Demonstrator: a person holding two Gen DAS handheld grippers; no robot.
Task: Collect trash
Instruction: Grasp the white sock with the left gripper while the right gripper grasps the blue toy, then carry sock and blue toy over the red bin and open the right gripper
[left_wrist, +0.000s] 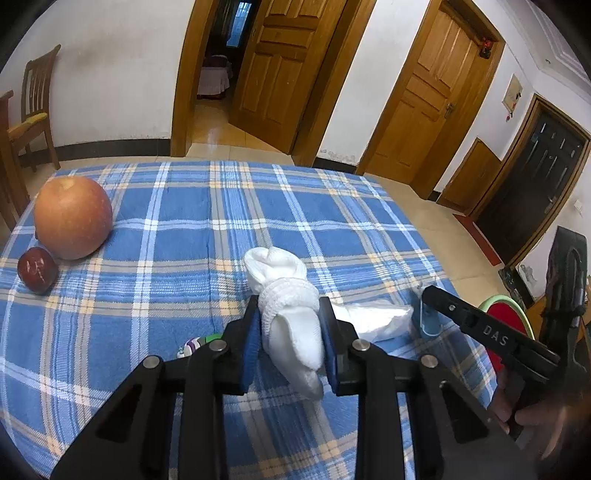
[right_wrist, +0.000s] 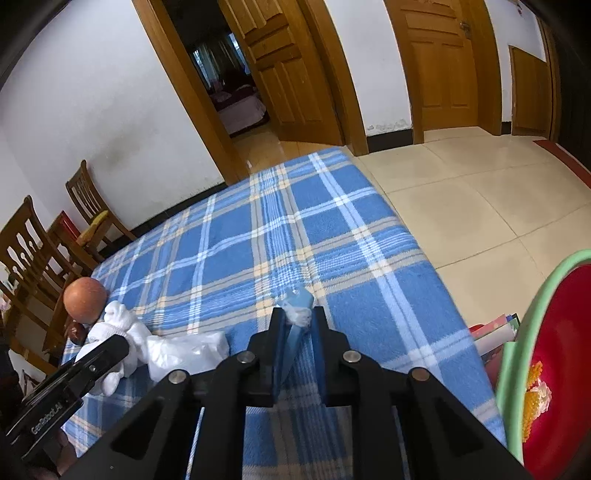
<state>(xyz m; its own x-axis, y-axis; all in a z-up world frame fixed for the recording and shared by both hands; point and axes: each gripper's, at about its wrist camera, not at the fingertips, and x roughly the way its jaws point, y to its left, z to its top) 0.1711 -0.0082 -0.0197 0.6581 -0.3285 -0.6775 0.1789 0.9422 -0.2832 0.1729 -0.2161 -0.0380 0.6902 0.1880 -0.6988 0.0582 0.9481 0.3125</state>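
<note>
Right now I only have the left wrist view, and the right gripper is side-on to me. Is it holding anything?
Observer: Yes. The right gripper has its jaws shut on a blue wrapper with a white bit on it.
Operator: Anything in the red basin? I only see its edge.
Observer: Something yellow-orange lies inside; I can't tell what it is.
Operator: Anything beside it?
Observer: Colourful books or papers show between the table edge and the basin.
</note>
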